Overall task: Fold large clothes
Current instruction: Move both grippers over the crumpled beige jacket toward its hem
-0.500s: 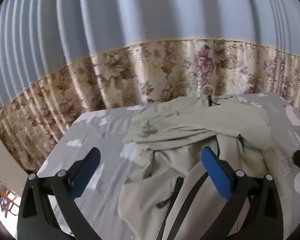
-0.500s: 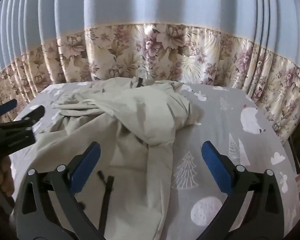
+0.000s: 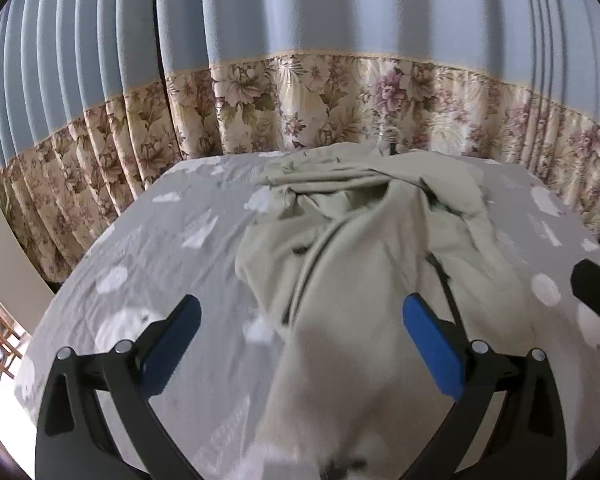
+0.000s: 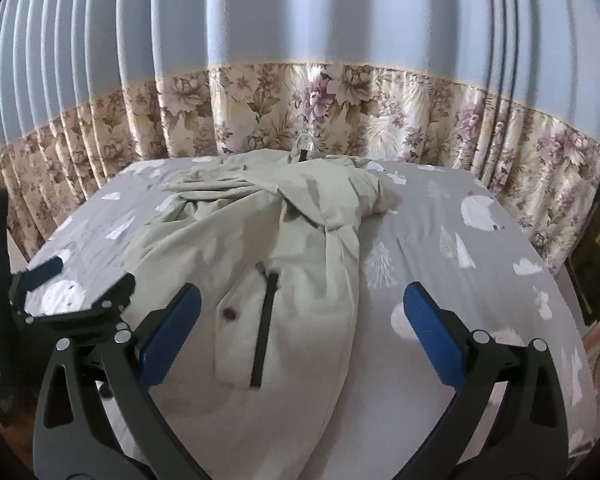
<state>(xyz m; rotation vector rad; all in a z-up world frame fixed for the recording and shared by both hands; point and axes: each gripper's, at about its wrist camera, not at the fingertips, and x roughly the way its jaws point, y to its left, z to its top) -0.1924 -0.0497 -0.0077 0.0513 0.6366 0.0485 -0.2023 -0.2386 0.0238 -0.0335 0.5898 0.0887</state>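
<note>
claws [image 3: 296, 322] [image 4: 300, 316] wide open, empty | coat [image 4: 260, 240] rumpled on bed [image 4: 480, 280] | curtain [image 4: 300, 100] behind

Both wrist cameras look forward and downward between their own tongs, from the near end of the bed [image 3: 148, 248] toward the curtain [image 4: 300, 40]. They share the crumpled coat [image 4: 260, 240]; the left view sits further left.

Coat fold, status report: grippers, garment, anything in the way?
Left gripper and right gripper open, holding nothing. Coat crumpled on bed, unfolded. Hanger at its collar.
</note>
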